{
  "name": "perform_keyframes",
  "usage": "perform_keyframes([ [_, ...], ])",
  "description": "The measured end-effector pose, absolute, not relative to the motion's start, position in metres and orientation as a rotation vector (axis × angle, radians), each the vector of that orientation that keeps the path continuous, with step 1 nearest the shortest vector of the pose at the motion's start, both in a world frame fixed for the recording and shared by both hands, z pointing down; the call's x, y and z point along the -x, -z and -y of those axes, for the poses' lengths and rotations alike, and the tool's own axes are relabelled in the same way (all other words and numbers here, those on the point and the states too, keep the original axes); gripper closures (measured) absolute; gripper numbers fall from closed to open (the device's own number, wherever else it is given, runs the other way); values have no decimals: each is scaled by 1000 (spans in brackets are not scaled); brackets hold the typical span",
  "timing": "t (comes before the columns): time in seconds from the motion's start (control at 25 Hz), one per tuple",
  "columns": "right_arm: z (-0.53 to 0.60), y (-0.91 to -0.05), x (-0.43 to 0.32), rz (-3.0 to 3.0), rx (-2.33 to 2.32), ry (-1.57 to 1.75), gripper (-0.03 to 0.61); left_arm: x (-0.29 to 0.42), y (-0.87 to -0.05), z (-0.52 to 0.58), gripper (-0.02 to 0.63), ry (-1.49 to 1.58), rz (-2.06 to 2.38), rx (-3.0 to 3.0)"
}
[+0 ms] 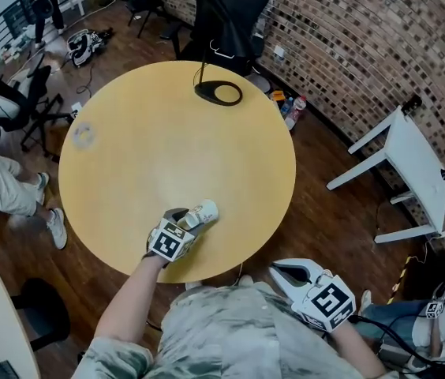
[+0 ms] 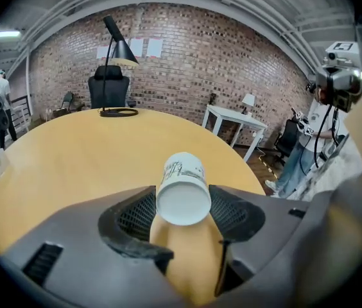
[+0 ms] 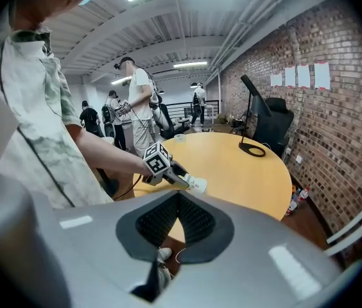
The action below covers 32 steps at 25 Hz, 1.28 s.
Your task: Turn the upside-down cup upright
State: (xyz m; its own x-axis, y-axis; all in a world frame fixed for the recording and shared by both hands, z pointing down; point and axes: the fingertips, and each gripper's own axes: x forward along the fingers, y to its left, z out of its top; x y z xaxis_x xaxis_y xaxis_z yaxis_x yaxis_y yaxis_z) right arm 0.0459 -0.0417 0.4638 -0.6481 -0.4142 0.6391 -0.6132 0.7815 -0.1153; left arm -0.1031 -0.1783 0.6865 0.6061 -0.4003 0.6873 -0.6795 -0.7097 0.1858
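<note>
The fingers (image 2: 135, 215) of our left gripper (image 2: 182, 205) press on both sides of the cup (image 2: 182, 183), so we hold it. The cup is in the air just over the table (image 1: 128, 172), close to the table's near edge. It lies on its side, and we think its flat closed end looks back at us. So the flip looks about half done. To do it well, we should roll the wrist slowly until the open mouth looks up. We should squeeze just enough, because a paper cup can crush or slip. Then we lower it until its bottom sits flat on the table, well in from the edge, and only then let the fingers go wide. Our right gripper (image 3: 180, 222) has its fingers shut with nothing in them. It hangs off the table, past the near edge, and is best kept out of the way. The lamp (image 1: 218, 91) stands at the table's far edge, well apart from the cup.
</note>
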Motion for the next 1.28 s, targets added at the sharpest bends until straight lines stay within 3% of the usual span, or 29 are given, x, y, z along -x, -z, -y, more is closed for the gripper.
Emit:
perform_keyframes([
  [0.48,37,-465,-43,2345,-780,-456,577,122,-720,172,351,-1162,763,-2381],
  [1.28,33,-470,-53,2351,-807,-478,577,129,-735,167,337,-1249,718,-2352],
])
